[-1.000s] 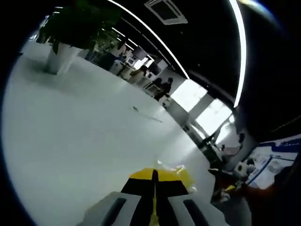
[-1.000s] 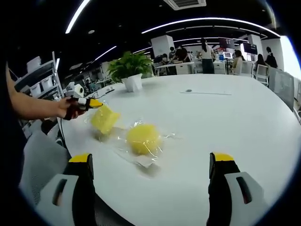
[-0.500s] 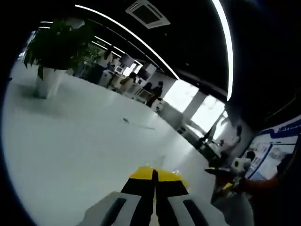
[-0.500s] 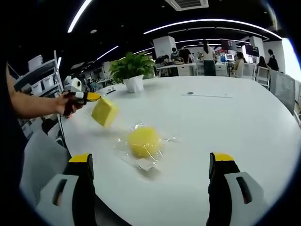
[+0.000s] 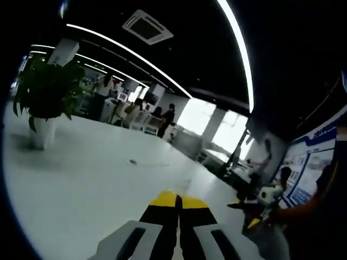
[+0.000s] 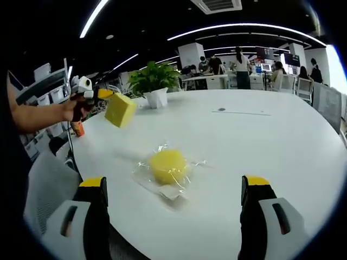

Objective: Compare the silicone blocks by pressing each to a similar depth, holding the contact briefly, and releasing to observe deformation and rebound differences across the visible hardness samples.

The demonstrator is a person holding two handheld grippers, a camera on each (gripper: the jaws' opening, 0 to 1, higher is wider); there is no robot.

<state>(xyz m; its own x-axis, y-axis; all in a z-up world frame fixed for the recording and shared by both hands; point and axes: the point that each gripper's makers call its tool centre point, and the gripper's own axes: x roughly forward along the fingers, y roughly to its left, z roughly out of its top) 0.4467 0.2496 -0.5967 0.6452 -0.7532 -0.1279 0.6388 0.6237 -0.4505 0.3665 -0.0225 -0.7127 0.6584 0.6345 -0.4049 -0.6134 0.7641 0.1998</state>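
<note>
Yellow block point(image 6: 120, 110) pinched in left gripper point(image 6: 100, 94) jaws, lifted above counter point(image 6: 260, 146) near left edge. Wrapped round block point(image 6: 167, 166) lies untouched near front edge. Right gripper point(image 6: 172, 216) jaws wide, empty. Comparison barely begun.

No legible text or labels

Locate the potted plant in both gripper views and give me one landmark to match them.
Left gripper view: the potted plant stands at far left on the white table.
Right gripper view: the potted plant stands upper centre-left, near the table's far edge, right of the yellow block in the left gripper.
Shared landmark: the small dark spot on the tabletop.
</note>
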